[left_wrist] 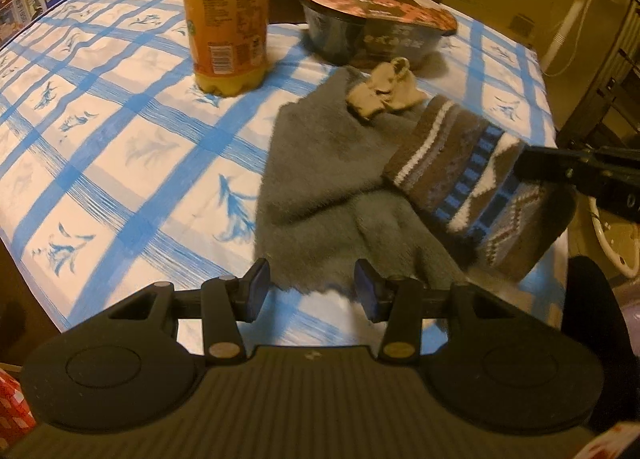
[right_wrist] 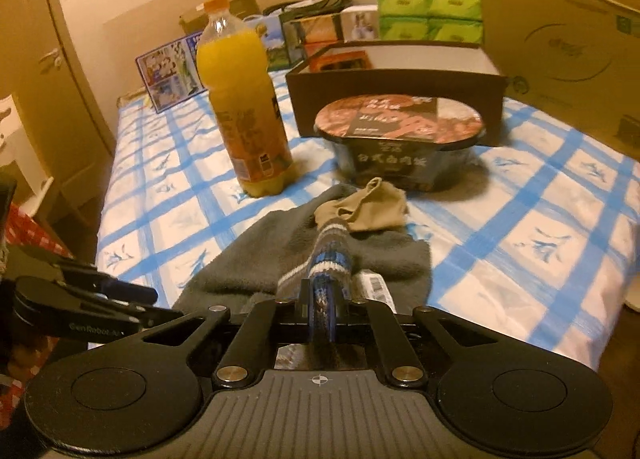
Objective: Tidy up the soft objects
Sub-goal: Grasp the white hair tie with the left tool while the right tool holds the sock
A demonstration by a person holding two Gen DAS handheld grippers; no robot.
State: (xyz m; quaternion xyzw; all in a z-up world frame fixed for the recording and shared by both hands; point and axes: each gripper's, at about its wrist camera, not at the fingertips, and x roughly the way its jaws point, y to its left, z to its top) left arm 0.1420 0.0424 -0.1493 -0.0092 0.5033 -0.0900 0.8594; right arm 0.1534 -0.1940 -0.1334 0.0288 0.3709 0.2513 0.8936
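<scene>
A brown, blue and white patterned sock (left_wrist: pixel 460 171) lies across the right side of a grey fluffy towel (left_wrist: pixel 320 163) on the blue-checked cloth. My right gripper (right_wrist: pixel 323 295) is shut on that sock (right_wrist: pixel 328 255), pinching its near end; in the left wrist view it comes in from the right (left_wrist: pixel 560 171). A small beige sock (left_wrist: pixel 382 93) lies crumpled at the towel's far end (right_wrist: pixel 364 207). My left gripper (left_wrist: pixel 312 289) hangs open over the towel's near edge, nothing between its pads.
An orange juice bottle (left_wrist: pixel 226 15) stands left of the towel. A lidded instant-meal bowl (left_wrist: pixel 372 31) sits just beyond the beige sock, with a dark open box (right_wrist: pixel 396 99) behind it. Cardboard boxes (right_wrist: pixel 560 27) and packages line the back. The bed's edge is near, right.
</scene>
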